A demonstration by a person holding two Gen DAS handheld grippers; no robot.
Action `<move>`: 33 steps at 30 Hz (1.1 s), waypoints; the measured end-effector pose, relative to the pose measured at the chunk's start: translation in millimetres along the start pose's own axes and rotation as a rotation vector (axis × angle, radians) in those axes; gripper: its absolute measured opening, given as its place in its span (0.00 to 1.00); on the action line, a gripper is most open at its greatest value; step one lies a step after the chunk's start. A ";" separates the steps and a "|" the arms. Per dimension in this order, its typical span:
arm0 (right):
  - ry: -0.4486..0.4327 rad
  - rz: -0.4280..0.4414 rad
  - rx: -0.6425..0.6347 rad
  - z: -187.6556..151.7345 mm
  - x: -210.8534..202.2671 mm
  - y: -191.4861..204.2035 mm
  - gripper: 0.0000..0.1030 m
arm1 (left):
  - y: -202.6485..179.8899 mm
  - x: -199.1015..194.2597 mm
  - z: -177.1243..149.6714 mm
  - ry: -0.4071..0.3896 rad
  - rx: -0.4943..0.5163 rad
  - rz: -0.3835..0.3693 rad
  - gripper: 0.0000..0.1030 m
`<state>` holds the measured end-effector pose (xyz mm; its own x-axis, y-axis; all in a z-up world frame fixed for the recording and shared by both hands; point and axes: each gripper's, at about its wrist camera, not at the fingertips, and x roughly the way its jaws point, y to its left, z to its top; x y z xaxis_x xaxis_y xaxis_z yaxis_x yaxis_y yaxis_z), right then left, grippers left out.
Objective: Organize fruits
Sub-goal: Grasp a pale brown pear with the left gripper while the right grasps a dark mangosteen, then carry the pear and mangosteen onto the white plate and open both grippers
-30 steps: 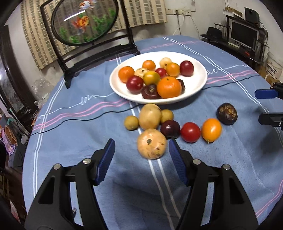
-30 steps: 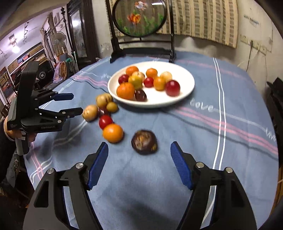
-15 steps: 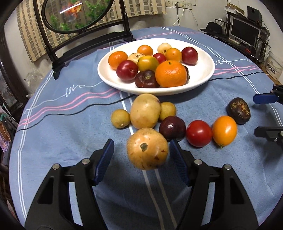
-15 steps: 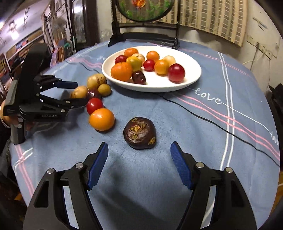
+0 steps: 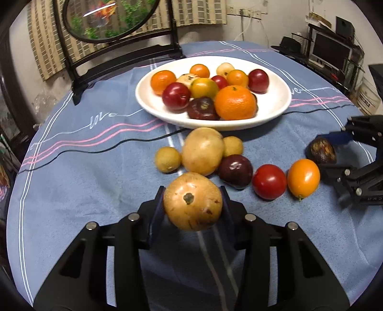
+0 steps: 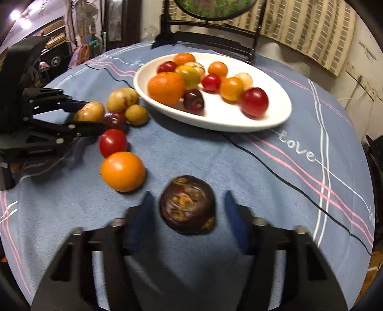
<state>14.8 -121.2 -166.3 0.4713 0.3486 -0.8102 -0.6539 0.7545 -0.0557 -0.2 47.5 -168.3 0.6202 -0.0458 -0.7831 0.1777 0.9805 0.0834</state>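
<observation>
Fruits lie on a round table under a blue cloth (image 5: pixel 71 179), some heaped in a white plate (image 5: pixel 275 110) toward the far side, the rest loose in a cluster just in front of it. Behind the plate stands a round screen (image 5: pixel 112 19) in a dark frame.

On the plate, a big orange (image 5: pixel 234 102) sits at the near edge with a dark plum (image 5: pixel 202 108) and a red plum (image 5: pixel 176 95) beside it.

The left gripper (image 5: pixel 192 203) has just been closing, and its blue pads now press both sides of a tan fruit (image 5: pixel 192 201) at the front of the loose group.

The right gripper (image 6: pixel 188 210) has just been closing too; a dark fruit (image 6: pixel 188 208) rests on the cloth between its jaws, with a gap visible on each side, though the view is blurred.

Near it lie an orange tomato (image 6: pixel 122 171) and a red tomato (image 6: pixel 113 142), nearly touching.
</observation>
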 end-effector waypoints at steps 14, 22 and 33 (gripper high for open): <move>-0.067 0.003 0.061 -16.6 -46.7 -1.4 0.44 | -9.3 -39.9 -4.0 -0.058 -0.011 0.024 0.43; -0.115 0.010 0.062 -20.9 -74.2 13.9 0.44 | -26.2 -72.6 0.3 -0.111 -0.031 0.024 0.43; -0.241 0.044 0.070 -6.7 -118.1 28.6 0.44 | -55.3 -114.2 22.8 -0.229 0.014 0.079 0.43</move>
<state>-63.5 -144.5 -76.2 0.5757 0.4984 -0.6482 -0.6387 0.7691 0.0240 -63.4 -5.8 -69.5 0.7891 -0.0128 -0.6141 0.1315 0.9801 0.1485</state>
